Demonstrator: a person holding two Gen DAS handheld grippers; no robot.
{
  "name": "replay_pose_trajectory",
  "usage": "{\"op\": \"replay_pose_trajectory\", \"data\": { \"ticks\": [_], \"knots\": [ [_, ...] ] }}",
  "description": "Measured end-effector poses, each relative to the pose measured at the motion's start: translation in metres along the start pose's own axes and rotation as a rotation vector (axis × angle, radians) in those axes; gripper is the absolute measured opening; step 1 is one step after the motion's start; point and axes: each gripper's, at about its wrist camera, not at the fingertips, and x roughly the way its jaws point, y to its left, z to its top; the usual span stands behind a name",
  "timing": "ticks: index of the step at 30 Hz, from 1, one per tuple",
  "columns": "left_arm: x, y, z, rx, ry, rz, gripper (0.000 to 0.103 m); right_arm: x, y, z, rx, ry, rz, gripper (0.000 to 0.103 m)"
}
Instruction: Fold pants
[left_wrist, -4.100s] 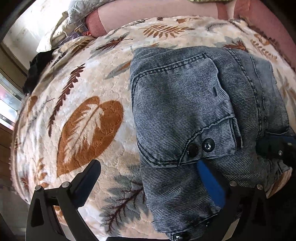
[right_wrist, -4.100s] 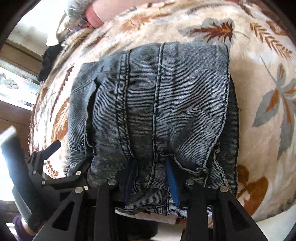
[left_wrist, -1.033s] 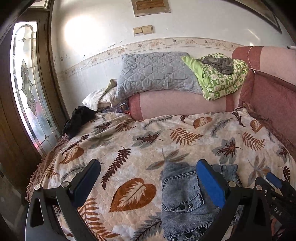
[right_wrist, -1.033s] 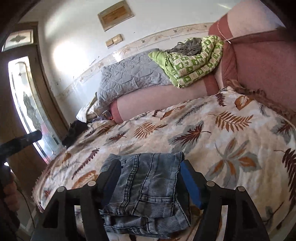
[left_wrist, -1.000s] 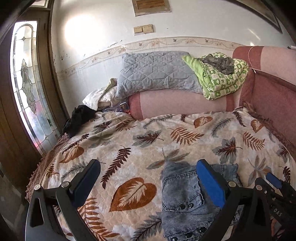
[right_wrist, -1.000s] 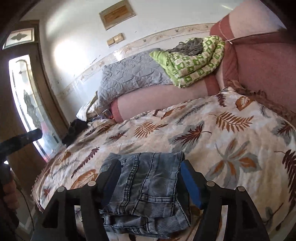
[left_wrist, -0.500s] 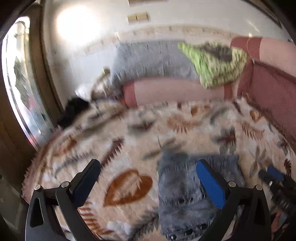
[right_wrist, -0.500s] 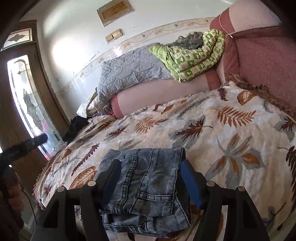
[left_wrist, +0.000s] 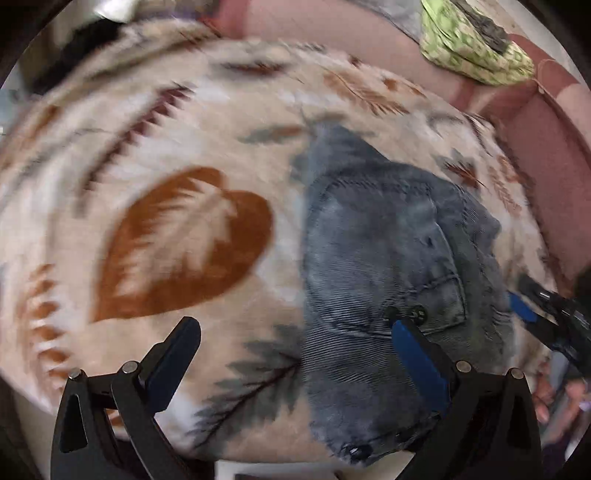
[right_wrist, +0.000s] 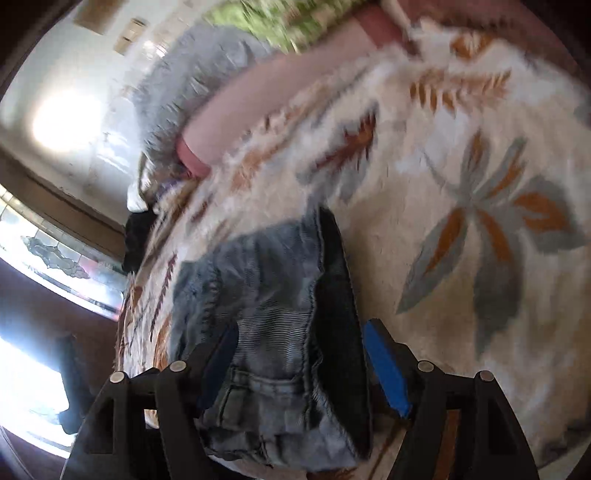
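Note:
The folded grey-blue jeans (left_wrist: 388, 258) lie on a leaf-patterned blanket (left_wrist: 177, 229) near the bed's front edge, button pocket up. My left gripper (left_wrist: 295, 350) hangs open just above them. Its blue right finger (left_wrist: 417, 354) is over the buttons and its left finger (left_wrist: 173, 354) is over bare blanket. My right gripper (right_wrist: 301, 365) straddles the right end of the jeans (right_wrist: 266, 295). Its jaws are opening, with the denim stack between them and the pads apart from it. The right gripper (left_wrist: 546, 317) also shows at the left wrist view's right edge, with a hand (left_wrist: 554, 398) below it.
A pink bolster (left_wrist: 332, 44) runs along the back of the bed, with a green patterned quilt (left_wrist: 476, 48) on it and a grey pillow (right_wrist: 207, 74) beside it. A black garment (right_wrist: 136, 236) lies at the bed's left edge by a glass door (right_wrist: 55, 254).
Both cameras have tipped down from looking across the room and dropped close to the jeans, which now fill the lower views. The right jaws stand slightly wider.

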Motion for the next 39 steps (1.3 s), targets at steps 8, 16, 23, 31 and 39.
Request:
{"op": "replay_pose_trajectory", "data": {
  "ticks": [8,16,23,31,39],
  "knots": [
    [0.021,-0.021,0.005,0.087,0.004,-0.124,0.103,0.039,0.012,-0.007,-0.058,0.151,0.062,0.076],
    [0.021,-0.031,0.015,0.081,-0.027,-0.129,0.049,0.045,0.032,-0.016,-0.164,0.151,0.056,0.04],
    [-0.008,-0.042,0.02,0.136,-0.119,-0.096,0.029,0.023,0.061,-0.023,-0.318,0.014,0.028,0.031],
    [-0.063,-0.054,0.058,0.185,-0.285,-0.037,0.028,0.001,0.089,0.002,-0.365,-0.181,0.097,0.03],
    [-0.028,-0.045,0.118,0.164,-0.308,0.104,0.031,0.046,0.108,0.06,-0.322,-0.243,0.106,0.03]
  ]
}}
